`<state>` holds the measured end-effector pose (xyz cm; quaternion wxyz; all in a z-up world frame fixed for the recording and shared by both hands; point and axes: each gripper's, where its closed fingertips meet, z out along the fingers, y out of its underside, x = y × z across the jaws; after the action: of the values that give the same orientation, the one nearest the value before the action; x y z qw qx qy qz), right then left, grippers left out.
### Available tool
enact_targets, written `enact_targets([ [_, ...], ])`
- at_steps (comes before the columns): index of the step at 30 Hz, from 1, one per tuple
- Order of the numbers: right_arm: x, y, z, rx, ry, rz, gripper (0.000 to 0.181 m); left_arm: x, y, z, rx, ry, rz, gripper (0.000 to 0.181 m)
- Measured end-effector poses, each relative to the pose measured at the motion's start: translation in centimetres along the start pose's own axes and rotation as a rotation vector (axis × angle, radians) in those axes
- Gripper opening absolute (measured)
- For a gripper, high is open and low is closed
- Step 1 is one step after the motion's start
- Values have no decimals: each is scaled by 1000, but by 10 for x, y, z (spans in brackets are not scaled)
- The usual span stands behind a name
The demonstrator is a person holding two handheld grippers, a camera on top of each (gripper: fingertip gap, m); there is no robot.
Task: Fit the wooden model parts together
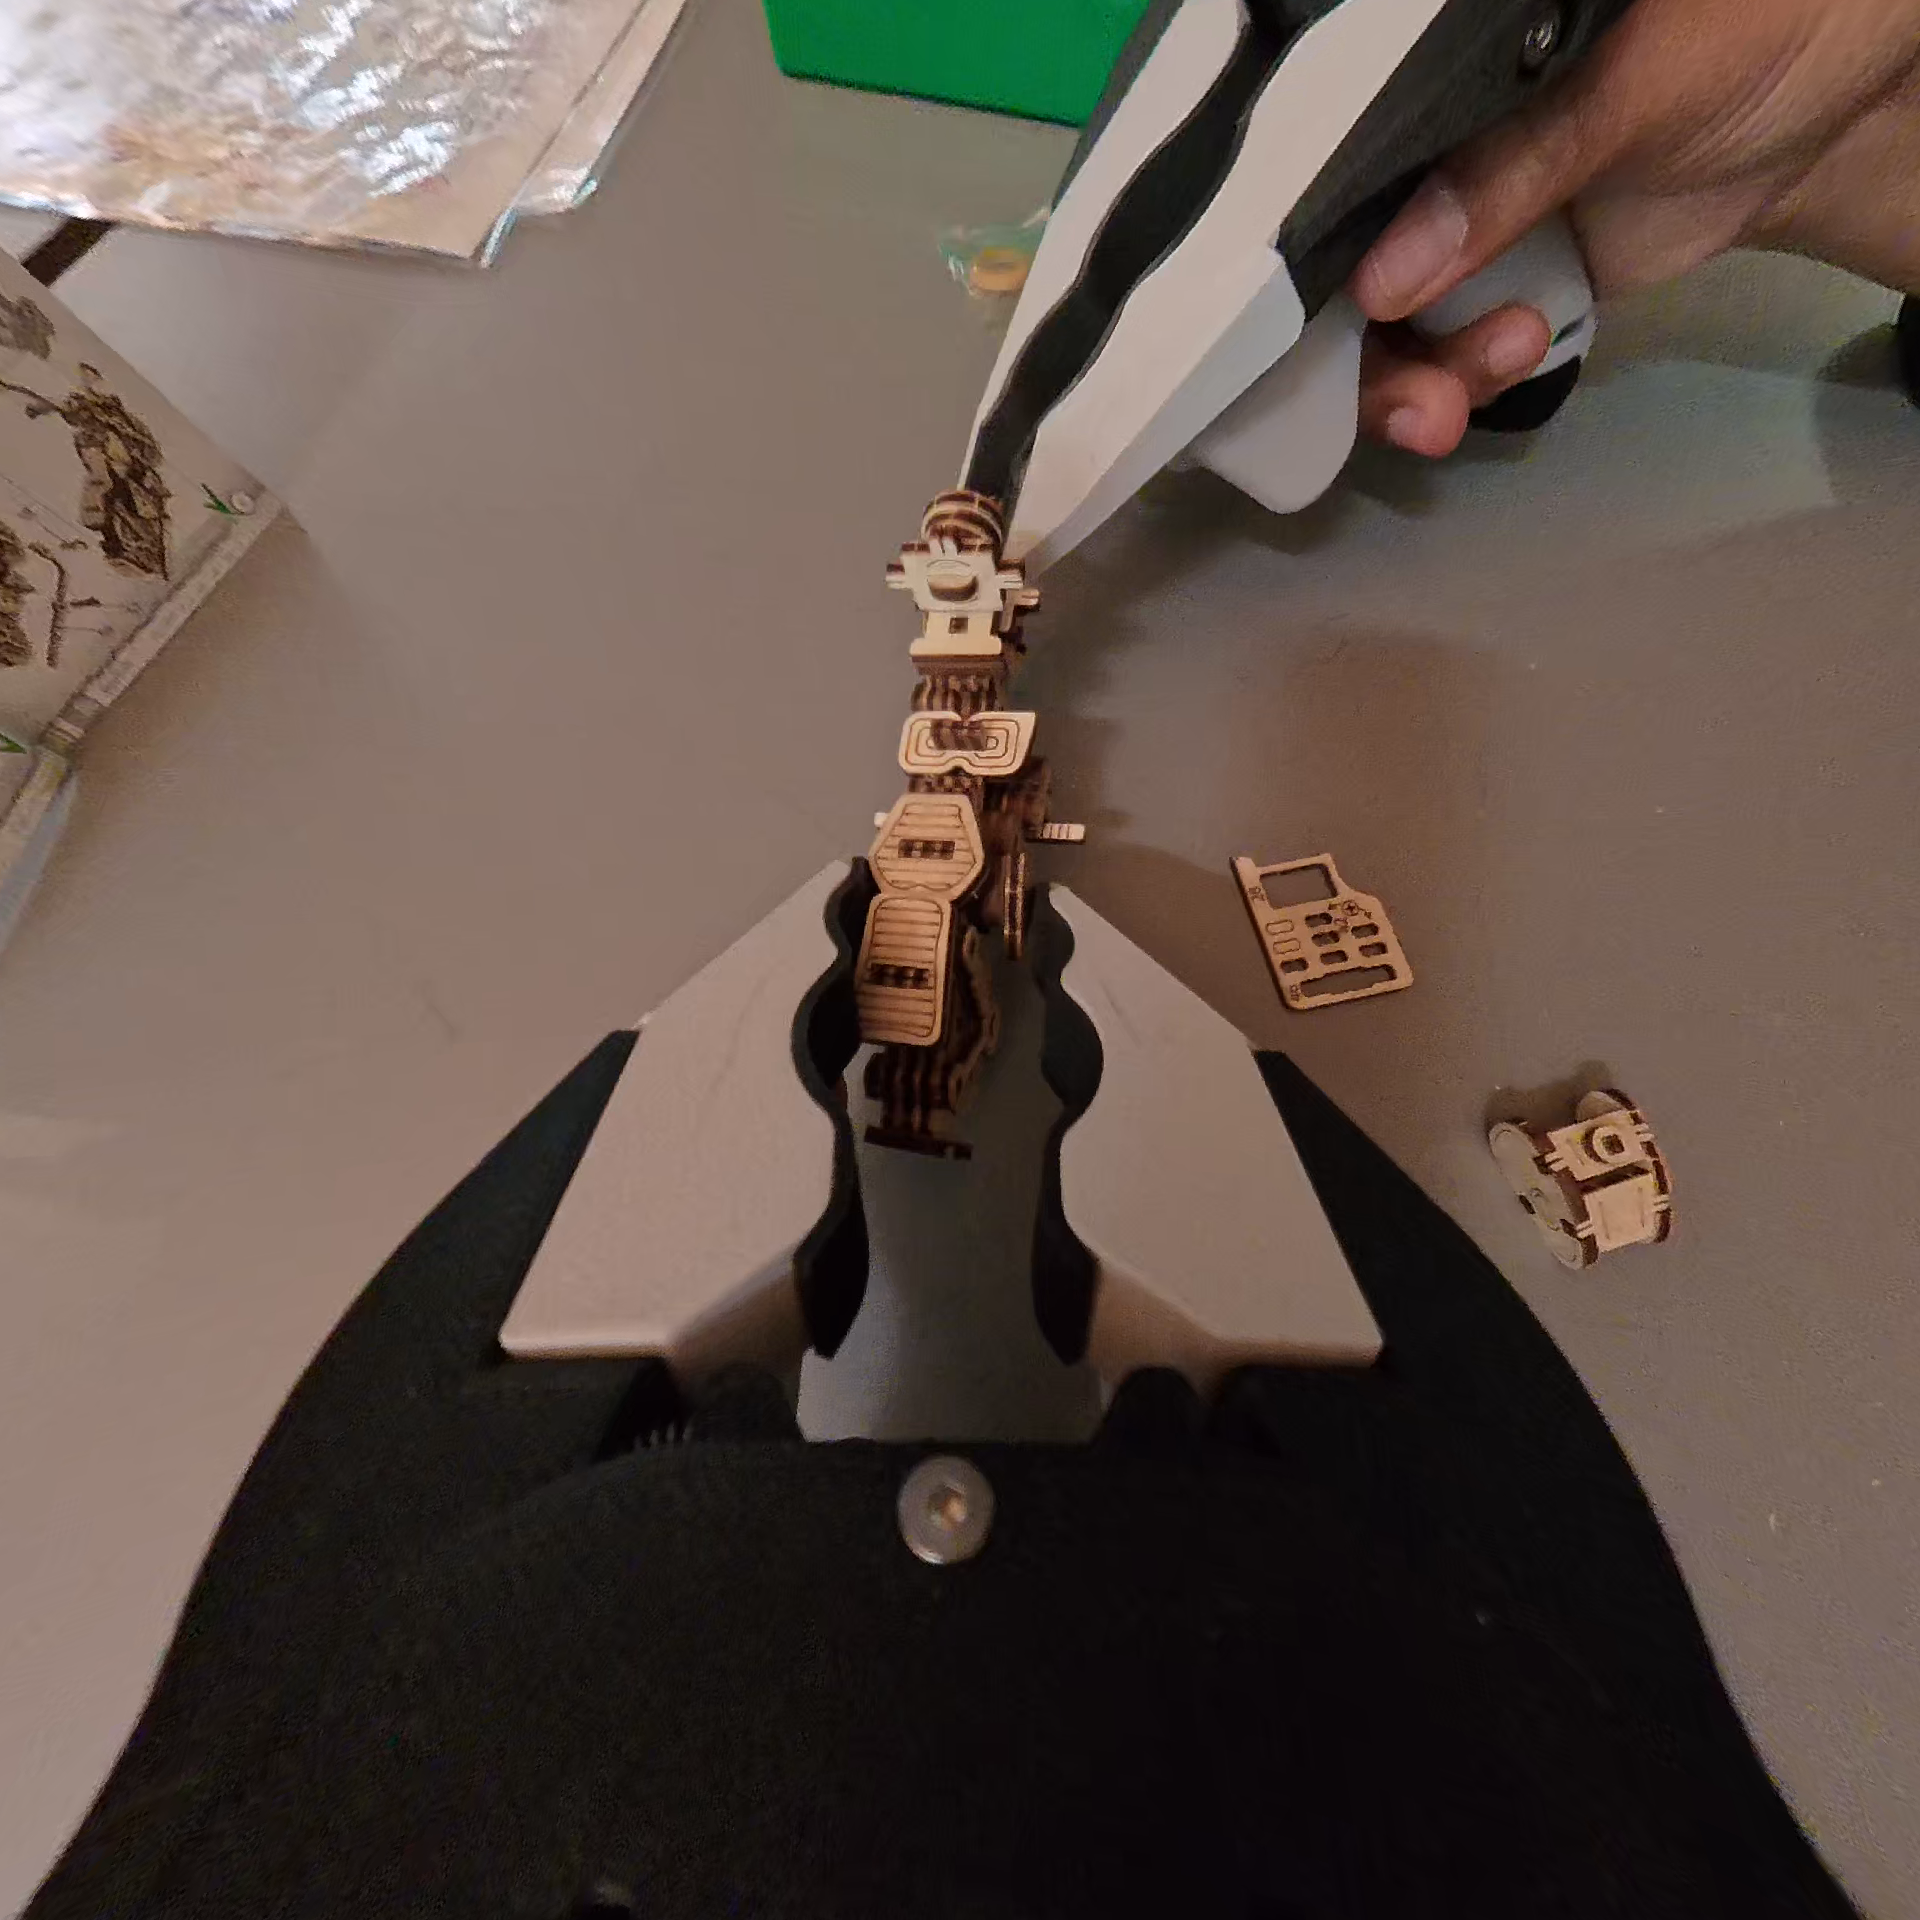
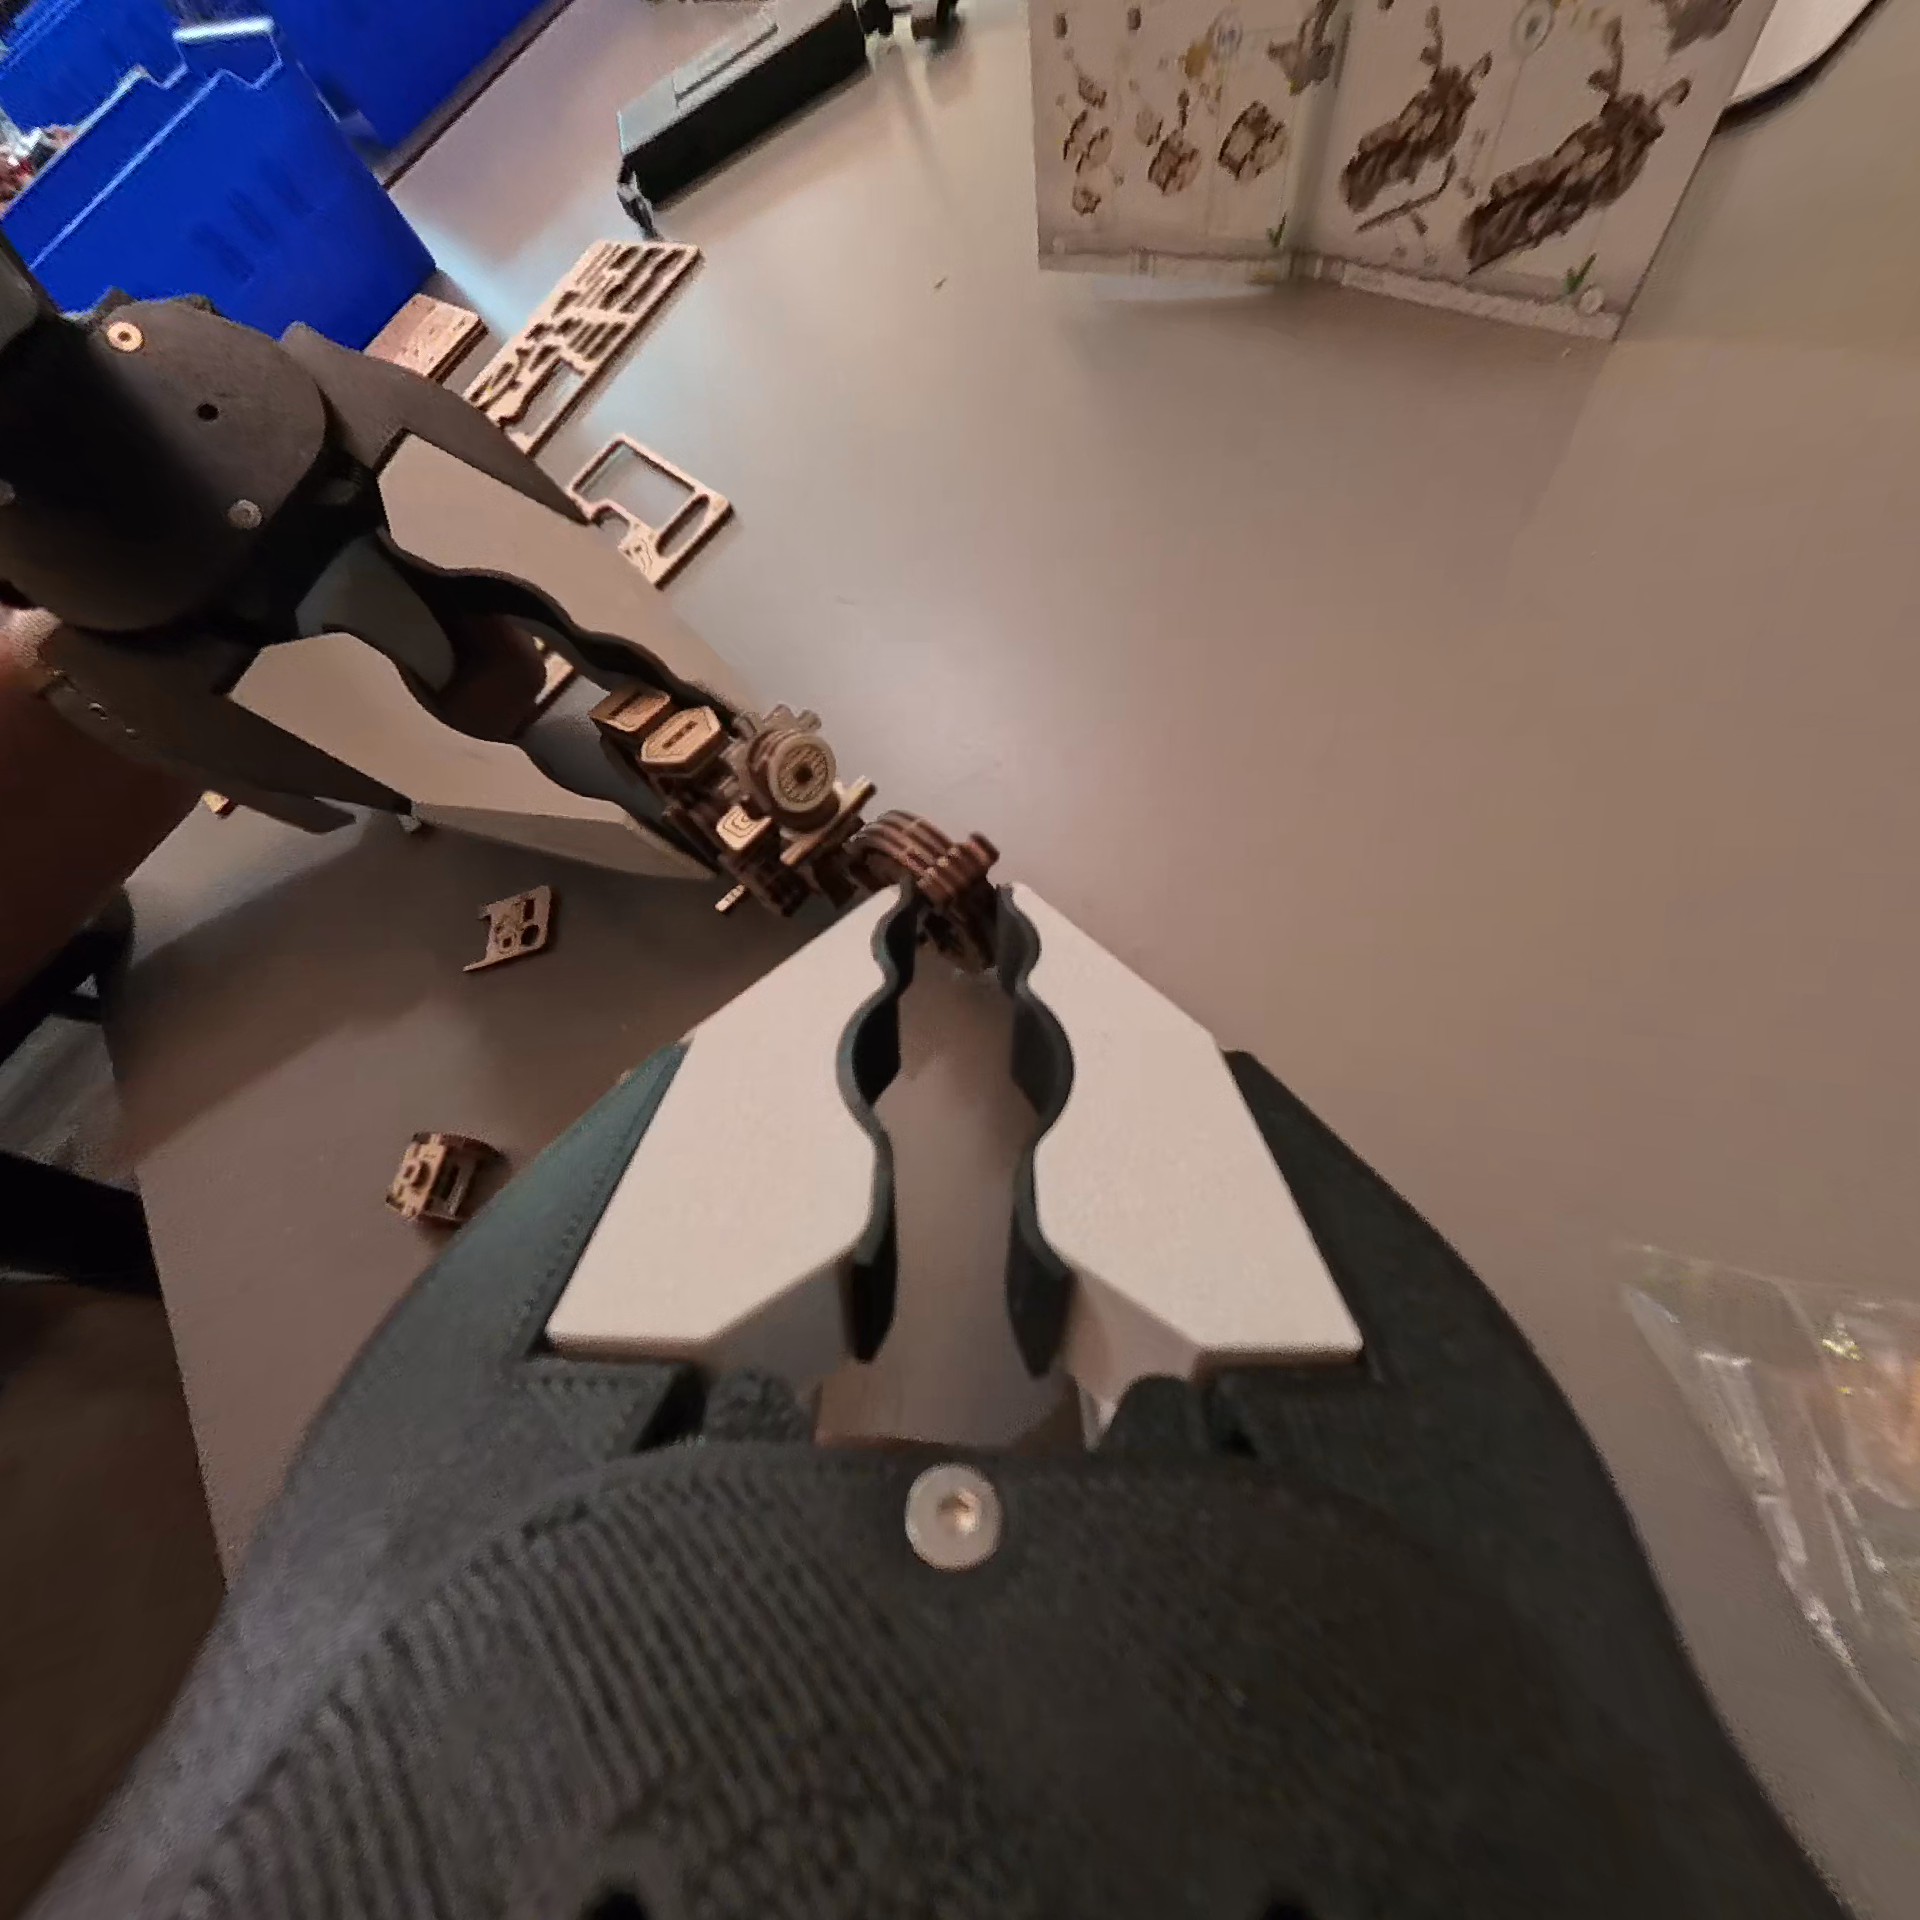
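Note:
A long wooden model (image 1: 956, 821) of laser-cut plywood is held above the grey table. My left gripper (image 1: 940, 914) is shut on its near end; it also shows in the right wrist view (image 2: 665, 758). My right gripper (image 2: 951, 914) is shut on the curved ribbed part (image 2: 935, 862) at the model's far end; in the left wrist view it comes in from the upper right (image 1: 1003, 530), held by a hand (image 1: 1621, 208). A flat wooden panel piece (image 1: 1320, 930) and a small wooden block assembly (image 1: 1584, 1174) lie on the table (image 1: 520, 623) to the right of the model.
An instruction sheet (image 2: 1340, 145) stands at the back. Punched-out wooden sheets (image 2: 582, 332) and a frame piece (image 2: 649, 509) lie beyond the left gripper. A green box (image 1: 935, 52), foil packaging (image 1: 291, 114), blue bins (image 2: 208, 177) and a clear plastic bag (image 2: 1787, 1444) sit around the edges. The grippers' ends are close to 7 cm from one another.

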<state>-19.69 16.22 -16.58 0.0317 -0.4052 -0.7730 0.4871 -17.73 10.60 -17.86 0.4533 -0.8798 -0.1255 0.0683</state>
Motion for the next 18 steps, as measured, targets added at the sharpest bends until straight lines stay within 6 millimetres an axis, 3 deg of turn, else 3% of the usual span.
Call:
enact_targets([
  [7, -7, 3, -15, 77, 8, -29, 13, 9, -10, -16, 76, -27, 20, 28],
  [13, -26, 13, -18, 108, -94, -27, 13, 22, -5, -28, 56, -161, 249, 28],
  [18, -34, 19, -19, 89, -117, -133, 13, 25, -8, -34, 110, -175, 301, 28],
])
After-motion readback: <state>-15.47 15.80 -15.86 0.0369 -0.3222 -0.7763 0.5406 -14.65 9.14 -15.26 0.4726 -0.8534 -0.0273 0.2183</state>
